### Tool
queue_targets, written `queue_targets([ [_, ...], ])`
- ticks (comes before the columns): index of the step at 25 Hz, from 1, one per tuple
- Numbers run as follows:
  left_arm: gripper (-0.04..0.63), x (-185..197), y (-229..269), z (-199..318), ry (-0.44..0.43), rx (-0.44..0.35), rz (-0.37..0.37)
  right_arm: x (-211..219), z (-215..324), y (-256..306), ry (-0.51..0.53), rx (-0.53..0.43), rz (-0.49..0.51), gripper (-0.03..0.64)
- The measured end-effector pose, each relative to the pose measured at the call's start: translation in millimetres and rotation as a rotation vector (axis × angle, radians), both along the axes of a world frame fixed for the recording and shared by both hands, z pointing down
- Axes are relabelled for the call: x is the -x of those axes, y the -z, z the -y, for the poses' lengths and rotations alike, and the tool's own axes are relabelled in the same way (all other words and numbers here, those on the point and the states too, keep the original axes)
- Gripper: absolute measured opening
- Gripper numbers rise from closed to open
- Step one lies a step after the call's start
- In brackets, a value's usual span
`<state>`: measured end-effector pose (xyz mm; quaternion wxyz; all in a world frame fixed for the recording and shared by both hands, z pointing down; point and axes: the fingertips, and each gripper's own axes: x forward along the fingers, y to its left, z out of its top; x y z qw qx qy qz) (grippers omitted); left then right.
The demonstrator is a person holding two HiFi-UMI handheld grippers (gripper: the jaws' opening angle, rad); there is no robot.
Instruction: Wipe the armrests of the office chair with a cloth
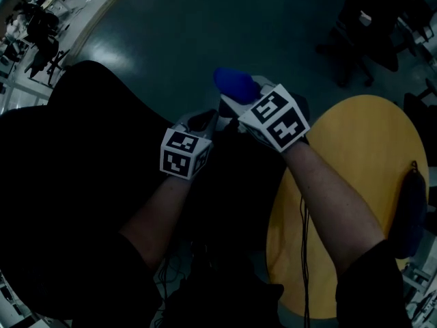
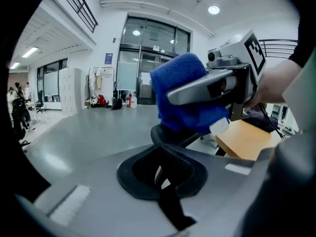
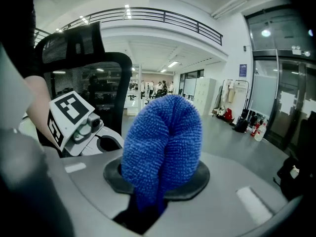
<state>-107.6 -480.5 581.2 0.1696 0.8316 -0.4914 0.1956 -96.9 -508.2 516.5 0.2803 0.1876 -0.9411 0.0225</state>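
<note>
Cloth looks nubby, floor glossy, table wooden

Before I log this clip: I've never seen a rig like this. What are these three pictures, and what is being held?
There is no robot arm: a person holds a gripper in each hand. The dark picture comes from a camera on the person's head, looking down. The other two come from cameras riding on the grippers. The right gripper is shut on a blue cloth. The left gripper is shut and empty. A black office chair stands on the left and a round yellow table on the right.
</note>
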Motion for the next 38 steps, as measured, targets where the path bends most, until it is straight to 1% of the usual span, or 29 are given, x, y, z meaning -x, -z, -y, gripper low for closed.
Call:
queue_targets([
  [6,0.014,1,-12,-2,-0.014,0.035,0.035,-73,24,16,-0.109,-0.037,-0.02,0.107],
  [10,0.015,-5,-11,0,-0.027,0.03,0.042,-127,38,18,-0.19,-0.051,-0.062,0.107],
  [15,0.015,-7,-12,2,-0.031,0.017,0.04,-182,43,-1,-0.28,-0.034,-0.107,0.107],
  [18,0.015,-6,-12,1,-0.019,0.014,0.024,-199,37,-23,-0.324,0.003,-0.137,0.107],
  [20,0.014,-7,-13,2,-0.012,0.015,0.016,-199,31,-35,-0.329,0.025,-0.143,0.107],
  [22,0.014,-8,-12,3,-0.007,0.013,0.009,-189,25,-42,-0.318,0.033,-0.137,0.107],
  [25,0.014,-8,-10,5,0.007,0.011,-0.003,-170,15,-48,-0.299,0.039,-0.141,0.107],
  [28,0.014,-9,-11,4,0.021,0.009,-0.019,-150,11,-48,-0.283,0.04,-0.119,0.107],
  [34,0.012,-8,-11,4,0.026,0.004,-0.033,-113,4,-48,-0.233,0.037,-0.102,0.107],
  [38,0.011,-8,-10,3,0.03,0.001,-0.048,-86,-5,-48,-0.201,0.052,-0.082,0.107],
])
